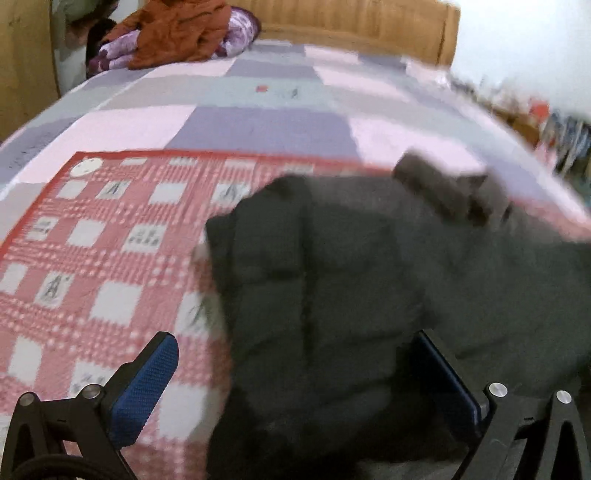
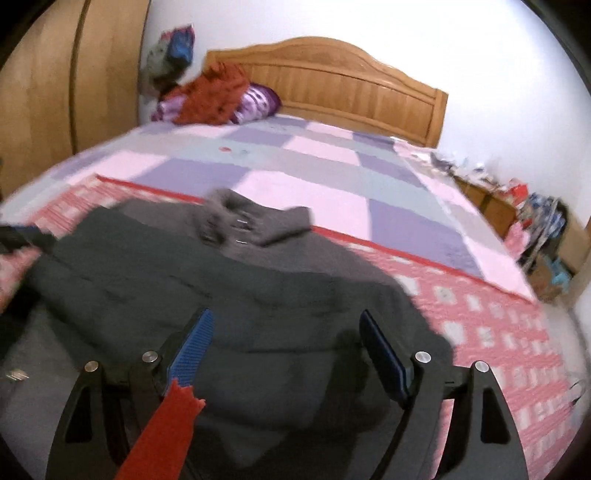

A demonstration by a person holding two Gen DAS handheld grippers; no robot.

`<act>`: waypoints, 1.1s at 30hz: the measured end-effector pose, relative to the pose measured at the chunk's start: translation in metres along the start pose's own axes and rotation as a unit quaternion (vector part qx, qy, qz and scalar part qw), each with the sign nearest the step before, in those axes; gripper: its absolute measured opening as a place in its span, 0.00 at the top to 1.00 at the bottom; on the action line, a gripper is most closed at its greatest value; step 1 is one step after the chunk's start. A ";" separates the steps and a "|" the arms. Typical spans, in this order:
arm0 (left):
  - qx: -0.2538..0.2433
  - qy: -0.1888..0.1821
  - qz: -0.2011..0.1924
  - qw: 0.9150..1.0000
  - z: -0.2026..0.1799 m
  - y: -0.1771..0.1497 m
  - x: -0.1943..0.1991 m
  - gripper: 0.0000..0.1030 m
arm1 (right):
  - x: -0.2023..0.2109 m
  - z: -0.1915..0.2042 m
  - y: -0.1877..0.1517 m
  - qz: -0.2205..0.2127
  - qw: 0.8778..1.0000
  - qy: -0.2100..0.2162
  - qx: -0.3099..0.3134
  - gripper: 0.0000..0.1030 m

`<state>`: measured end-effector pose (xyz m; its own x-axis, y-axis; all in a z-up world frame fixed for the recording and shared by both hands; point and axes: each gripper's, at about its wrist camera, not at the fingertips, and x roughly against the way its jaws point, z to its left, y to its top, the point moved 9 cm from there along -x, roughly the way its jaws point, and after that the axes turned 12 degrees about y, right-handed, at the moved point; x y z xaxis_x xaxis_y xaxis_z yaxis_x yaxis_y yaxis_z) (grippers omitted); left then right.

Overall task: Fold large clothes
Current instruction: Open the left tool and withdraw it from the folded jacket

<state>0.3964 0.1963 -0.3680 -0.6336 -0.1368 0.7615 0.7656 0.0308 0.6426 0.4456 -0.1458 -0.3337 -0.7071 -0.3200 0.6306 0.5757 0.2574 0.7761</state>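
A large dark grey jacket lies spread on a red-and-white checked blanket on the bed. Its collar points toward the headboard. My left gripper is open over the jacket's left edge, with cloth lying between the blue pads, not gripped. My right gripper is open above the jacket's lower middle. A strip of red tape hangs from its left finger. The left gripper's tip shows at the far left of the right wrist view.
The bed has a pastel patchwork cover and a wooden headboard. A pile of orange and purple clothes sits at the head. A wooden wardrobe stands left. Cluttered shelves stand right of the bed.
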 end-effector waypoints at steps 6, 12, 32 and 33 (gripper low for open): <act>0.060 0.010 0.047 0.997 0.039 -0.020 -0.021 0.00 | -0.023 -0.010 -0.061 0.086 0.995 0.024 -0.034 0.27; 0.041 0.037 0.044 0.998 0.054 -0.039 0.006 0.00 | 0.016 -0.006 -0.059 0.071 0.997 0.030 -0.018 0.29; -0.136 0.006 0.079 0.988 -0.074 -0.176 0.098 0.00 | 0.095 0.040 -0.186 0.152 0.987 0.009 -0.056 0.28; -0.128 0.007 0.075 0.989 -0.066 -0.181 0.102 0.00 | 0.104 0.027 -0.192 0.145 0.987 0.002 -0.069 0.28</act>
<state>0.2003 0.1117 -0.4125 -0.5099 -0.1638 0.8445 0.8555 -0.1995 0.4778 0.2501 -0.2035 -0.4173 -0.5036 -0.2542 0.8257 0.8038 0.2124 0.5556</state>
